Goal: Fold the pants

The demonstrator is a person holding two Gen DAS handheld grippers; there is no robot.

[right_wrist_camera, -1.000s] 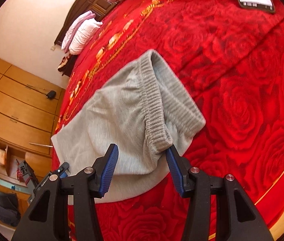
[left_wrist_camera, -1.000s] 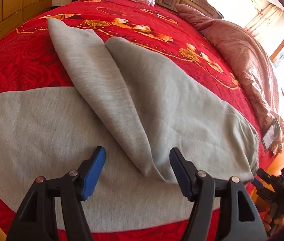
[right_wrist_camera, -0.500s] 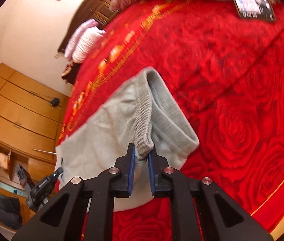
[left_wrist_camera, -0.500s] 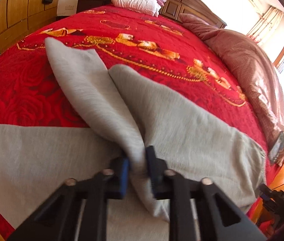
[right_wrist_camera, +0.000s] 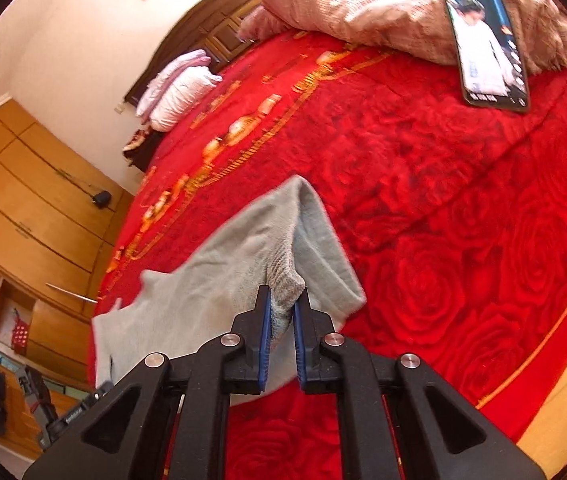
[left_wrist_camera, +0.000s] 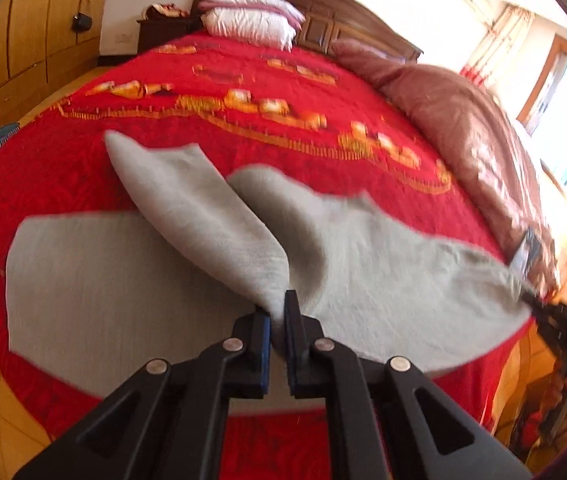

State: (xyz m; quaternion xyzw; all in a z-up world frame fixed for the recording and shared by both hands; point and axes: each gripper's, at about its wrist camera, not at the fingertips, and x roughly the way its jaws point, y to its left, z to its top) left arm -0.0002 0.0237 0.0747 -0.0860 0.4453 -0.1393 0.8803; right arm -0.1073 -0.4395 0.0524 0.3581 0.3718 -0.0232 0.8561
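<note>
Left wrist: left gripper point(left_wrist_camera: 277, 322) pinches a fold of the grey pants point(left_wrist_camera: 131, 280), jaws pressed nearly together on fabric at the near edge of the bed point(left_wrist_camera: 43, 168). Pants lie spread on the red cover near the foot of the bed, one leg doubled up toward the pillows point(left_wrist_camera: 255, 20), cloth lifted into a peak at the pinch. Frame is blurred. Right wrist: right gripper point(right_wrist_camera: 281, 316) clamps the ribbed waistband point(right_wrist_camera: 283, 276), jaws close together with elastic bunched between the pads, waist end raised off the bed. Phone point(right_wrist_camera: 487, 44) sits well away from the pants, on the quilt point(right_wrist_camera: 363, 8) at the far side of the bed.

Handling, my read: soft knit, light, limp; it sags and drapes from any hold, no stiffness to carry a crease. Not slippery on the plush cover, so dragging may bunch it. Not fragile. Best holds are waistband and hem or fold edges, thick enough to pinch; keep both ends taut while laying over.
</note>
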